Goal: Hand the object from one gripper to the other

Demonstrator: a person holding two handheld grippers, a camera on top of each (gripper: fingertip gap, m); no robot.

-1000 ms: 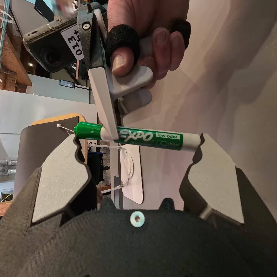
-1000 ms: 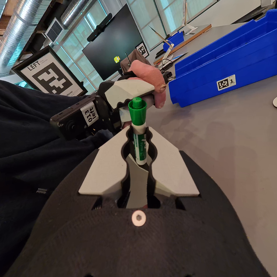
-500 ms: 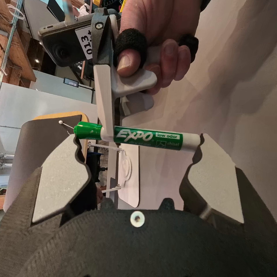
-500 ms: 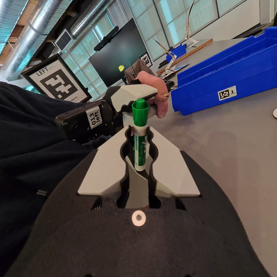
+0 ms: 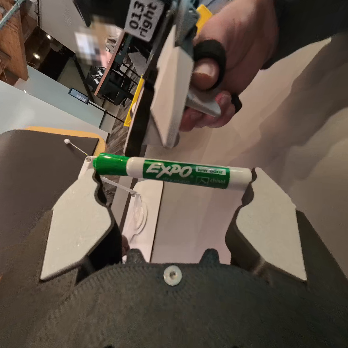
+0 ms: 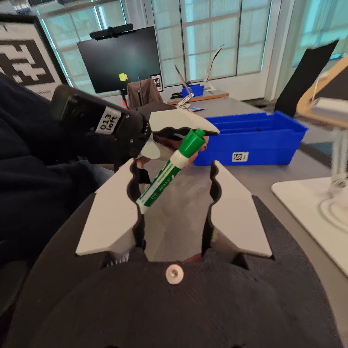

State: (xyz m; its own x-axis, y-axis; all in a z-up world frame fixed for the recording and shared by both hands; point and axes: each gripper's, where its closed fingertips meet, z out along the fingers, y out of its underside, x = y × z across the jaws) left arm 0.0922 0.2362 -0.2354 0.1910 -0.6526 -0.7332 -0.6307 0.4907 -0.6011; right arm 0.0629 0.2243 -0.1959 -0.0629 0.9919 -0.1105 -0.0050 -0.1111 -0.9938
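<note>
A green and white marker (image 5: pixel 178 173) spans the jaws of my left gripper (image 5: pixel 174 170) end to end. Its green cap presses on the left fingertip (image 5: pixel 88 180) and its white end on the right fingertip (image 5: pixel 263 180), so it stays up in the air. My right gripper (image 6: pixel 174 162) is open and holds nothing. In the right wrist view the marker (image 6: pixel 165 173) slants in front of it, close to its left finger (image 6: pixel 113 203), with its cap against the left gripper's upper finger (image 6: pixel 184 120). In the left wrist view the right gripper's fingers (image 5: pixel 169 90) hang above the marker, clear of it.
A blue bin (image 6: pixel 254 143) stands on the grey table (image 6: pixel 244 178) beyond the grippers. A white stand base (image 6: pixel 310 203) lies at the right and also shows in the left wrist view (image 5: pixel 143 212). A dark monitor (image 6: pixel 120 58) stands far back.
My right gripper was shut on the marker near its cap; it has opened and drawn back. The marker now stays in the left gripper alone, which has turned a little.
</note>
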